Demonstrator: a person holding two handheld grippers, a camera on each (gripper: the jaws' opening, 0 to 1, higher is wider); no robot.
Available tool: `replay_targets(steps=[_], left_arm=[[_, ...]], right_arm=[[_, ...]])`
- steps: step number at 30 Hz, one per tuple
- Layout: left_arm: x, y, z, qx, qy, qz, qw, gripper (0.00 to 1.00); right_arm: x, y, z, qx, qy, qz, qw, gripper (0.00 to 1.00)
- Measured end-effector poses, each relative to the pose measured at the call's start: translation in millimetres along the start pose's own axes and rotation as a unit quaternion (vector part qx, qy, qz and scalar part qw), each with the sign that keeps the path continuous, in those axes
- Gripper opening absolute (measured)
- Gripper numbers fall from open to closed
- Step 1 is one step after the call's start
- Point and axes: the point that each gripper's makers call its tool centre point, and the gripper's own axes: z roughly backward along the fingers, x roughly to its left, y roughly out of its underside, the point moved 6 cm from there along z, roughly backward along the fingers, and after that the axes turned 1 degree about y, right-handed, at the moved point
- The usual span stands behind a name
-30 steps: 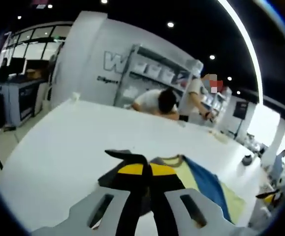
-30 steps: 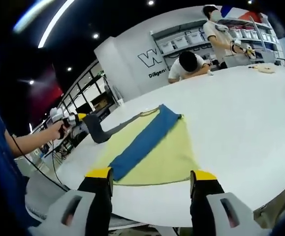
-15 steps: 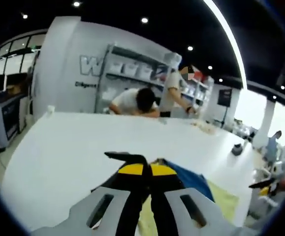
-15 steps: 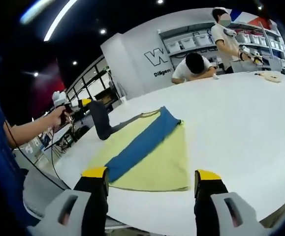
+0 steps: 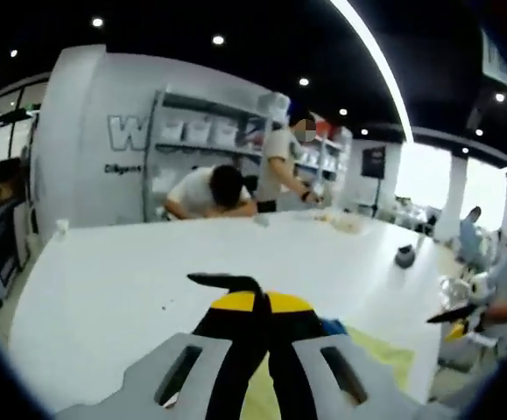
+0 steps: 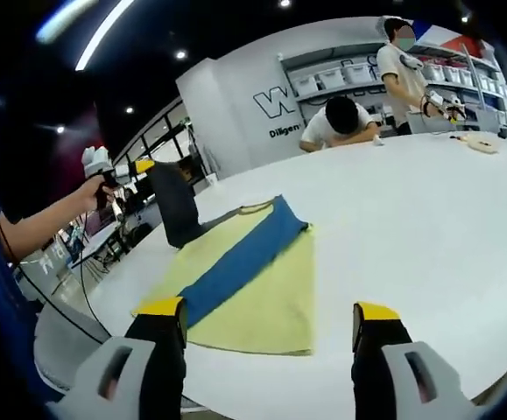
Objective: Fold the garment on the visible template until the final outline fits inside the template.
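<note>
A yellow garment (image 6: 271, 293) with a blue diagonal band (image 6: 235, 269) and a dark grey sleeve (image 6: 174, 206) lies flat on the white table (image 6: 428, 227). In the right gripper view, my left gripper (image 6: 137, 166) holds that sleeve up off the table at the garment's far left corner. The left gripper view has my left gripper (image 5: 260, 302) shut on the dark sleeve cloth (image 5: 227, 282), with yellow garment (image 5: 380, 350) below it to the right. My right gripper (image 6: 268, 311) hangs open over the garment's near edge, holding nothing; it appears small as the right gripper (image 5: 453, 317) at the right.
Two people (image 6: 341, 118) work at shelves (image 6: 341, 74) across the table's far side. A dark object (image 5: 404, 255) stands near the table's right edge, small items (image 6: 481, 143) lie at the far right. The table's rim (image 6: 104, 289) runs close on the left.
My left gripper has raised the dark sleeve from low on the table to hanging upright, and its view has swung right. The right gripper stays open near the garment's front edge.
</note>
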Motion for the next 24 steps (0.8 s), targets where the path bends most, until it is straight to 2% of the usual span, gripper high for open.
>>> replay_targets(steps=[2,5,8,13,24], left_arm=[[-10.3,-5.8,-3.6,-0.001,0.011,-0.012,0.9999,0.03],[-19.0,-7.3,-7.4,0.002,0.022,-0.019,0.9996,0.03],[-29.1,-6.8,-13.3,0.013,0.041,-0.044,0.9981,0.03],[-60.0,-1.8,-23.5,0.043,0.091,-0.109,0.9889,0.03],[-105.0,13.7,-34.3,0.057,0.142,-0.131,0.9796,0.03]], right_arm=[[-0.9,0.6,0.9,0.003,0.003,0.000,1.0000,0.77],[-2.2,1.9,1.4,0.008,0.004,0.000,1.0000,0.78],[-4.7,4.4,1.9,0.016,0.009,0.001,0.9998,0.78],[-6.8,6.8,2.4,0.022,0.014,-0.001,0.9996,0.78],[-11.2,8.4,6.8,0.021,0.016,-0.010,0.9996,0.77]])
